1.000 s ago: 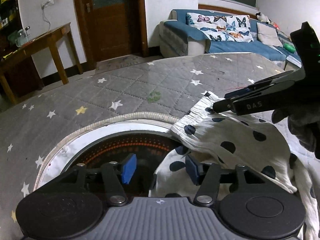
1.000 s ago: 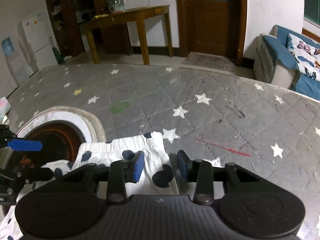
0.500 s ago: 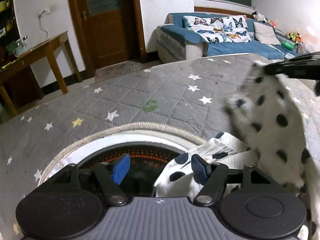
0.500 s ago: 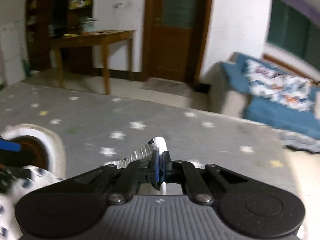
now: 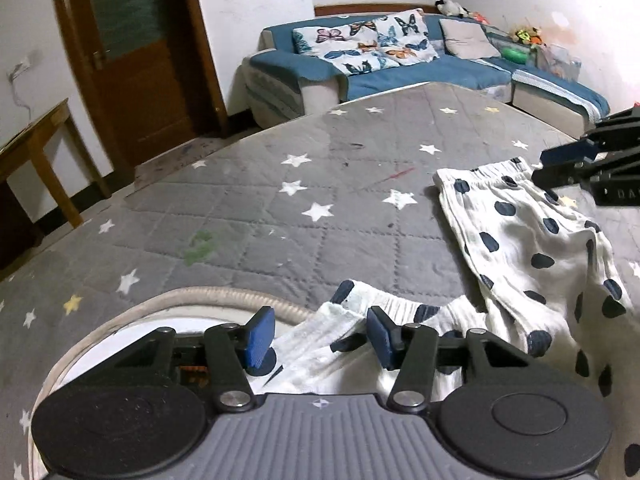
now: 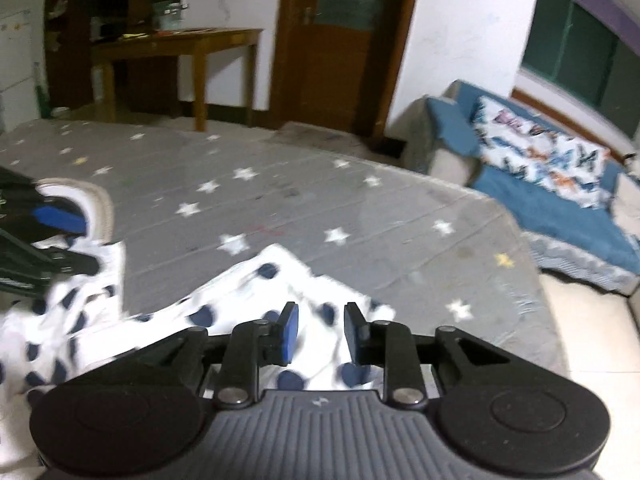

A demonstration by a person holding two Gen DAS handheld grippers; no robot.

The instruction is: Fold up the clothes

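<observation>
Left tongs (image 5: 320, 340) closing, blue pads still apart, with a bunched white edge of the polka-dot garment (image 5: 532, 248) lying between them, not pinched. Right tongs (image 6: 318, 334) opening, pads apart above the spotted cloth, nothing gripped. Garment sprawled crumpled over the grey star-quilted bed (image 5: 248, 208), one part spread flat toward the far right, another heaped near the left tongs beside a round white-rimmed object (image 5: 188, 300). Beyond the bed: a blue sofa (image 5: 400, 68) with butterfly cushions, a wooden door (image 5: 132, 60), a wooden table (image 6: 176, 40).

Dim indoor light, fisheye-warped edges, right view blurred.
</observation>
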